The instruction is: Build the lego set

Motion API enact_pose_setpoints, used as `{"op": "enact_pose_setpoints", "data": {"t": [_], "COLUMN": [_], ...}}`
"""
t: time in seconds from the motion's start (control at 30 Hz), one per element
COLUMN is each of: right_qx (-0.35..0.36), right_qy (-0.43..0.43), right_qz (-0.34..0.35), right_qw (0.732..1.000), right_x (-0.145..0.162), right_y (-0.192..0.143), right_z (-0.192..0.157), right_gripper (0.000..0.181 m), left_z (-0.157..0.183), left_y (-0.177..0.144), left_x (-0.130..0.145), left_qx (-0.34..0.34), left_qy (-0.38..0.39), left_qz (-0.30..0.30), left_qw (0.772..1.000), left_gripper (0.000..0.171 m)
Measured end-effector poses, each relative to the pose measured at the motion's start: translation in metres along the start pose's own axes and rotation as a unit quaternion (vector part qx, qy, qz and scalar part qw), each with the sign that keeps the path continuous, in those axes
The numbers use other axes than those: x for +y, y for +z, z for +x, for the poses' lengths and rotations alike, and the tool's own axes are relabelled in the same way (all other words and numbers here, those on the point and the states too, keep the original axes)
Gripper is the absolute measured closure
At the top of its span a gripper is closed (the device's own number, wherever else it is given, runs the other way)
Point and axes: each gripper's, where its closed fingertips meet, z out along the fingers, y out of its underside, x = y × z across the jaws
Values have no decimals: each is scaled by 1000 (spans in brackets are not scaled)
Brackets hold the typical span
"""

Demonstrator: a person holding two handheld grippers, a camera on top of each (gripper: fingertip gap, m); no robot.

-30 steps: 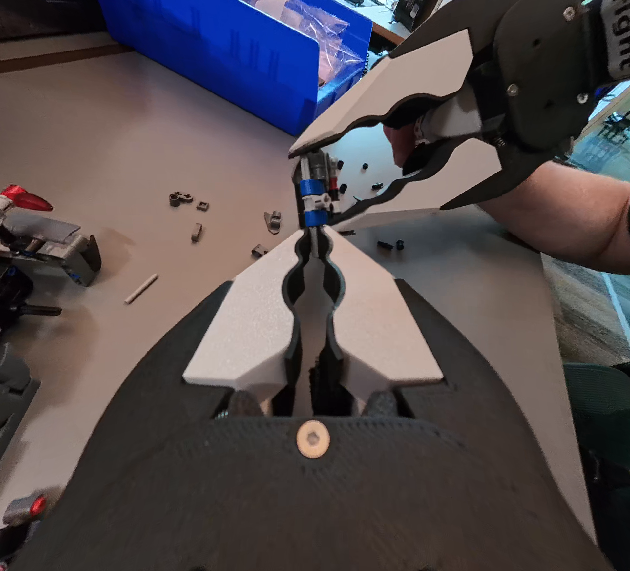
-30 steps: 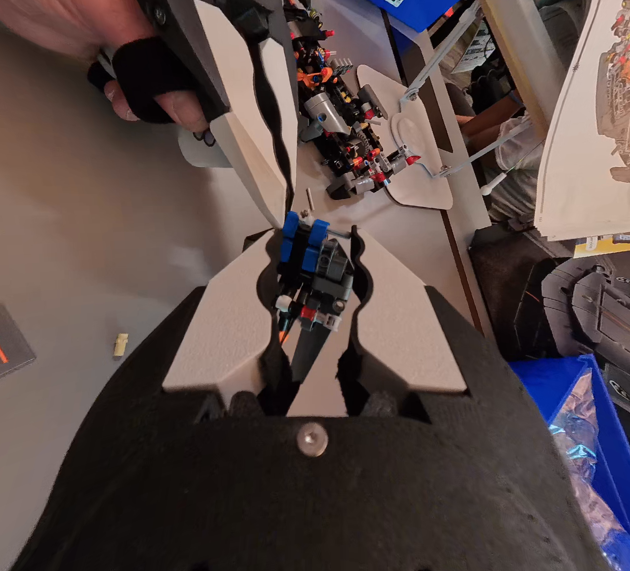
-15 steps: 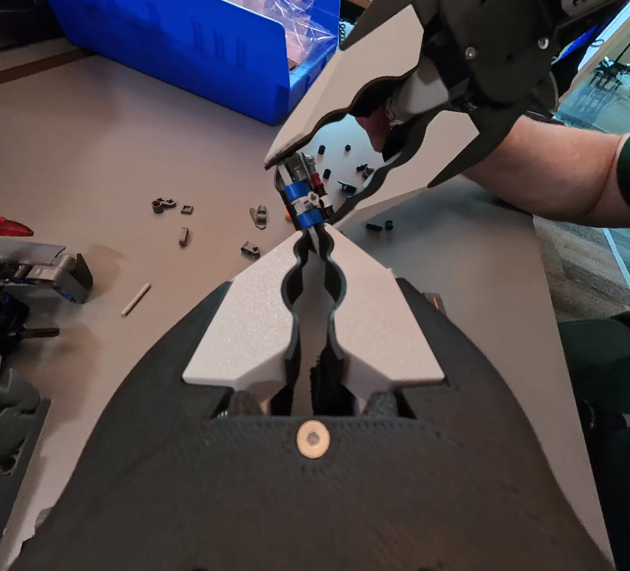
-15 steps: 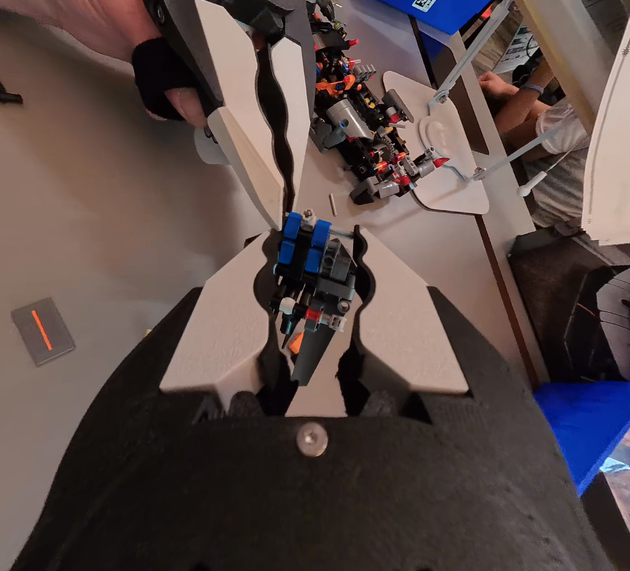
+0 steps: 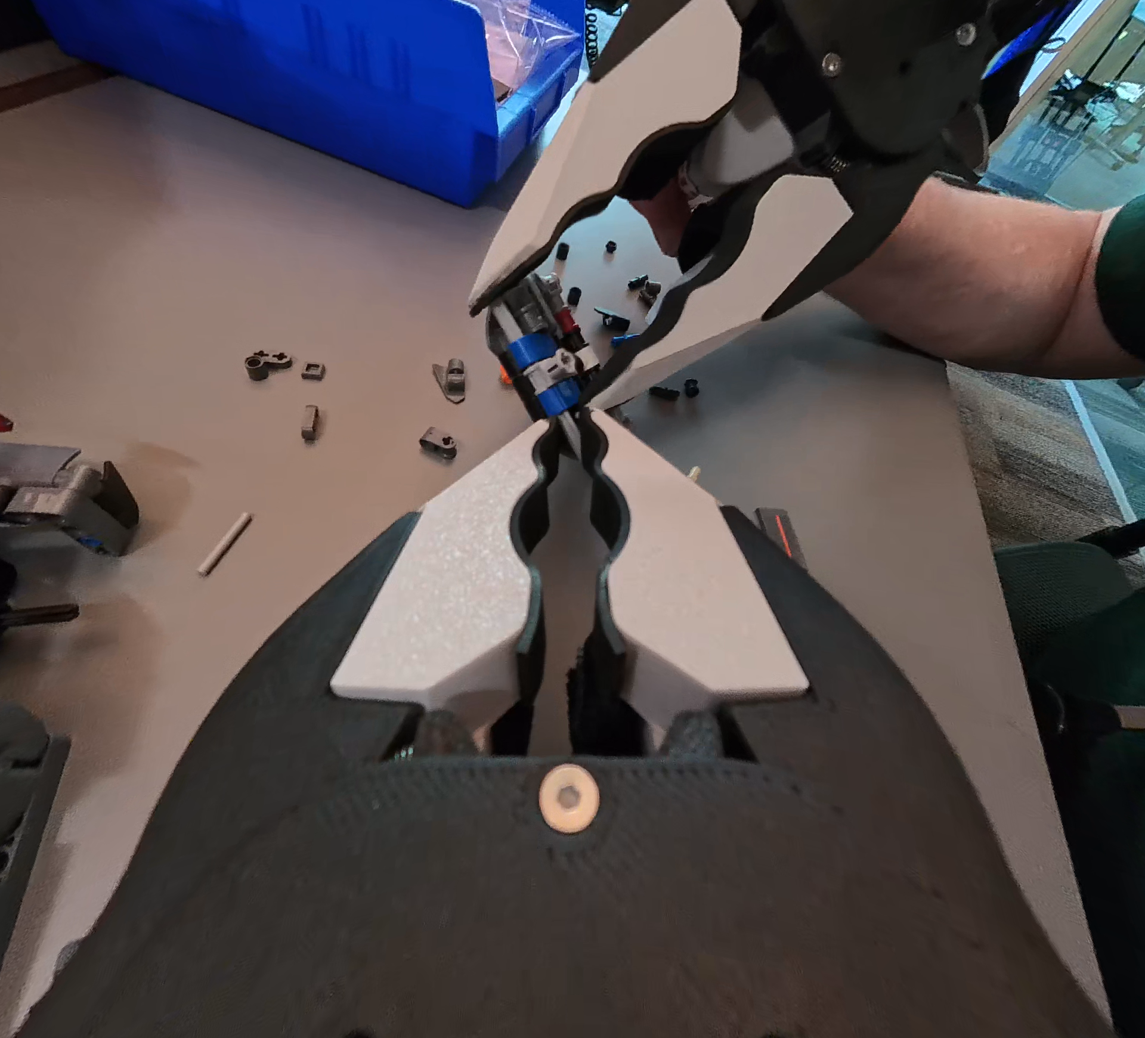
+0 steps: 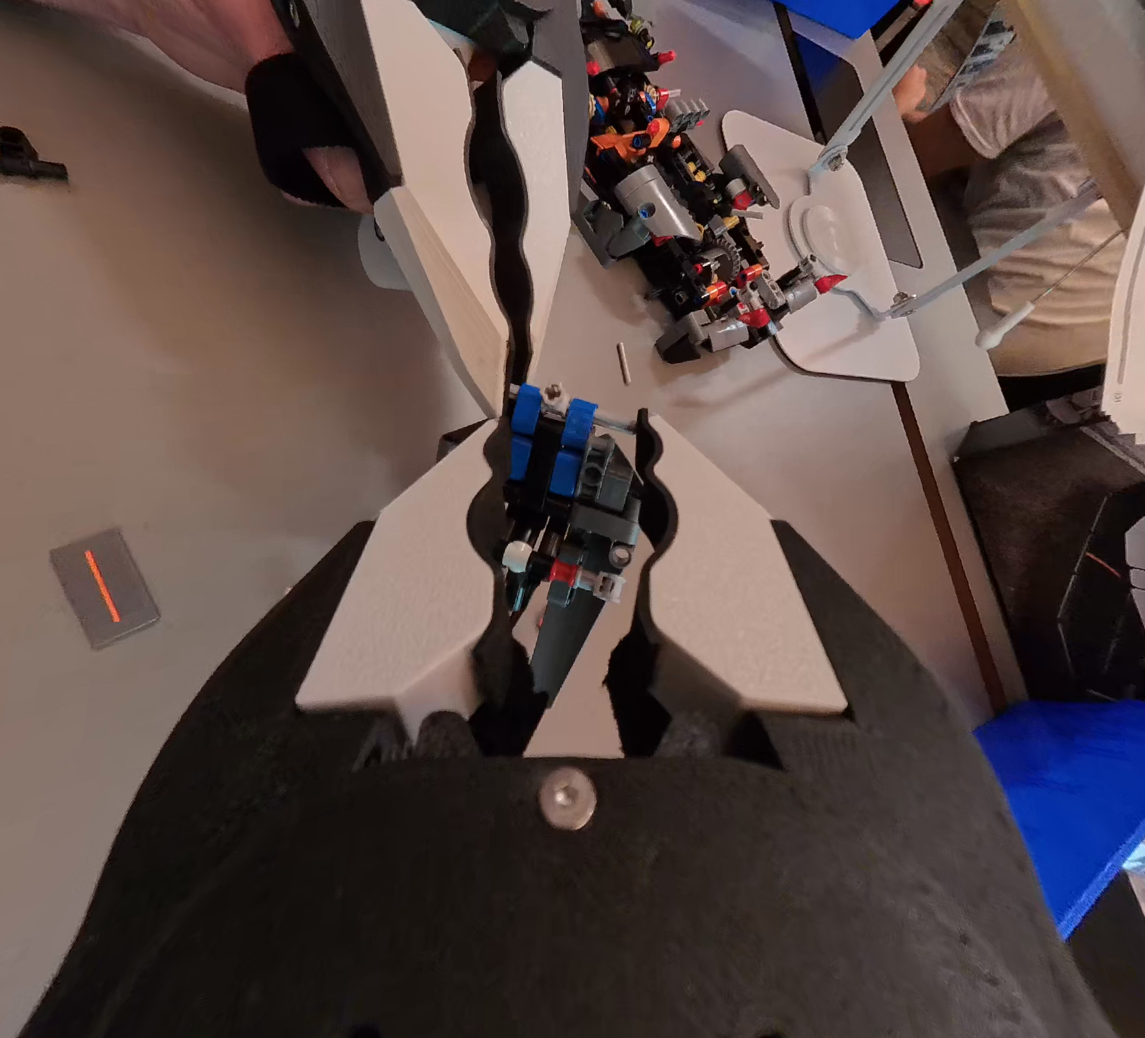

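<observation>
We hold a small lego sub-assembly [image 6: 567,503] in mid-air above the grey table [image 5: 186,277], clamped between the jaws of the right gripper [image 6: 567,432], while the left gripper [image 5: 567,429] meets its outer end tip to tip. The left jaws are drawn nearly together and pinch a thin pale piece that juts from the sub-assembly's blue-collared end; what that piece is we cannot tell.

To do this step well, we judge, we should keep the right-hand clamp firm on the dark body, line the thin piece up along its own axis and press or draw it straight, without twisting, since a sideways load could pop the blue collars loose or slip the part out of the narrow pinch.

The sub-assembly is a short bundle of black beams and dark grey blocks with two blue collars at one end, a white and a red connector lower down, and a dark wedge-shaped panel pointing back into the right gripper.

Loose grey pieces [image 5: 452,379] and small black pins [image 5: 672,389] lie scattered on the table beneath. Farther off sit the larger lego chassis [image 6: 675,215], dense with black, grey, red and orange parts, a blue bin [image 5: 260,36] of clear bags, and a grey tile [image 6: 102,587] with an orange stripe.
</observation>
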Motion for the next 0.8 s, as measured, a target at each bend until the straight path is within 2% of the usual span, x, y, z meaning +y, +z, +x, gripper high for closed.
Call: {"op": "enact_pose_setpoints", "data": {"t": [0.8], "right_qx": [19], "right_qy": [1], "right_qz": [-29], "right_qw": [999], "right_x": [4], "right_y": [7], "right_z": [-1], "right_gripper": [150], "left_z": [0], "left_y": [4], "left_x": [6], "left_qx": [-9], "left_qy": [10], "left_qz": [-9], "left_qw": [1000], "left_gripper": [168]}}
